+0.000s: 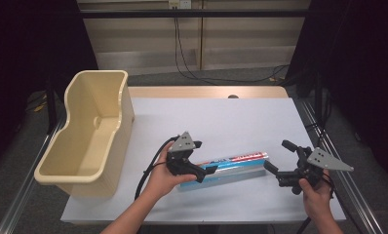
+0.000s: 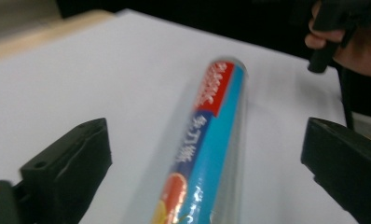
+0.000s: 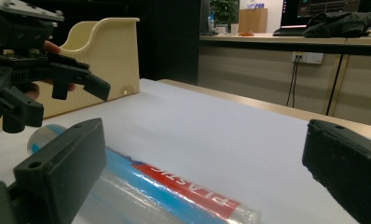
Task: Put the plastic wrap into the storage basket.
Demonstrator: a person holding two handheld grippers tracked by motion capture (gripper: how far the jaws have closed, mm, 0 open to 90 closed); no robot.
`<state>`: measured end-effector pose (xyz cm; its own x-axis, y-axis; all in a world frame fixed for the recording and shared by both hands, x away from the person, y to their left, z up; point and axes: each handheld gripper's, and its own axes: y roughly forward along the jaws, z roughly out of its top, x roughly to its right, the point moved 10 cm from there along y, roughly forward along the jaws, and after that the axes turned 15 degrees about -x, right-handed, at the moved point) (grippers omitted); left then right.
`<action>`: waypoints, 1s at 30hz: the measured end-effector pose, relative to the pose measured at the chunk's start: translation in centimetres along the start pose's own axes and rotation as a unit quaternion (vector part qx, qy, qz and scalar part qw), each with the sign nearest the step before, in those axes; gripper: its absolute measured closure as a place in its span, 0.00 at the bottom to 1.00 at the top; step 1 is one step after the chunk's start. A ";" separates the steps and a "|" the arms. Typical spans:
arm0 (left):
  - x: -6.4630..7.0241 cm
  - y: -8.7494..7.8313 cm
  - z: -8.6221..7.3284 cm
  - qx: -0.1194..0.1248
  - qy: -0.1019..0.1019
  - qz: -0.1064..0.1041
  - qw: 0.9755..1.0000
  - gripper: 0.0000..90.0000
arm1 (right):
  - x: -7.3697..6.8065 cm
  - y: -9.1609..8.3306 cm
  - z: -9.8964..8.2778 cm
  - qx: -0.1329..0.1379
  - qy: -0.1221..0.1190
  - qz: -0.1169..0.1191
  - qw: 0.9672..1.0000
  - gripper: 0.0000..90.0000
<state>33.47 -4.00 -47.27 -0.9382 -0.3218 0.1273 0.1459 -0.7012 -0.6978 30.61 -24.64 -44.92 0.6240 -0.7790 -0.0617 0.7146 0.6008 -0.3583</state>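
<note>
**Roll liable to escape an off-centre grasp**

Your left gripper (image 1: 194, 158) hangs over the left end of the plastic-wrap roll (image 1: 236, 165), jaws spread wide and holding nothing. In the left gripper view the roll (image 2: 207, 144) lies between the jaws and runs away from the camera, nearer the right jaw's side than the left. Your right gripper (image 1: 280, 157) stands just beside the roll's right end, also wide and empty; in the right gripper view the roll (image 3: 165, 191) passes low across the gap, close to the left jaw.

The roll lies flat on the white table covering (image 1: 221, 117), angled slightly, well apart from the beige bin (image 1: 92, 131) at the table's left edge.

Findings, as judgement:
- The roll is round and glossy. If you close with it off centre, one jaw is likely to meet it first and push it sideways across the smooth covering
- A grasp at one end only could let the long free end sag or swing
- The roll appears longer than the bin's narrow upper opening; entering it crosswise could catch the rim
- Both grippers work near each other; watch the cables
</note>
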 end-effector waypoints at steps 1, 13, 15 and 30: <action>0.1 0.4 0.0 -0.014 0.003 -0.005 1.000 0.00 | -0.1 0.0 -0.1 -0.002 0.000 0.001 1.000 0.00; 0.1 5.2 0.2 -0.219 0.038 -0.019 0.975 0.10 | 0.1 -0.3 -0.4 -0.010 -0.012 0.002 1.000 0.00; 0.1 5.9 0.2 -0.246 0.035 -0.026 0.968 0.11 | 0.1 -0.3 -0.4 -0.011 -0.011 0.001 1.000 0.00; 0.8 9.8 -1.0 -0.346 0.077 -0.030 0.934 0.33 | 0.2 -0.6 -0.6 -0.014 -0.017 0.000 1.000 0.00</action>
<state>33.88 -10.54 -54.72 -0.9801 -0.1623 0.1145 -0.0959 -0.1177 -0.9884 30.08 -25.27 -45.30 0.6348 -0.7720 -0.0309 0.7056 0.5955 -0.3840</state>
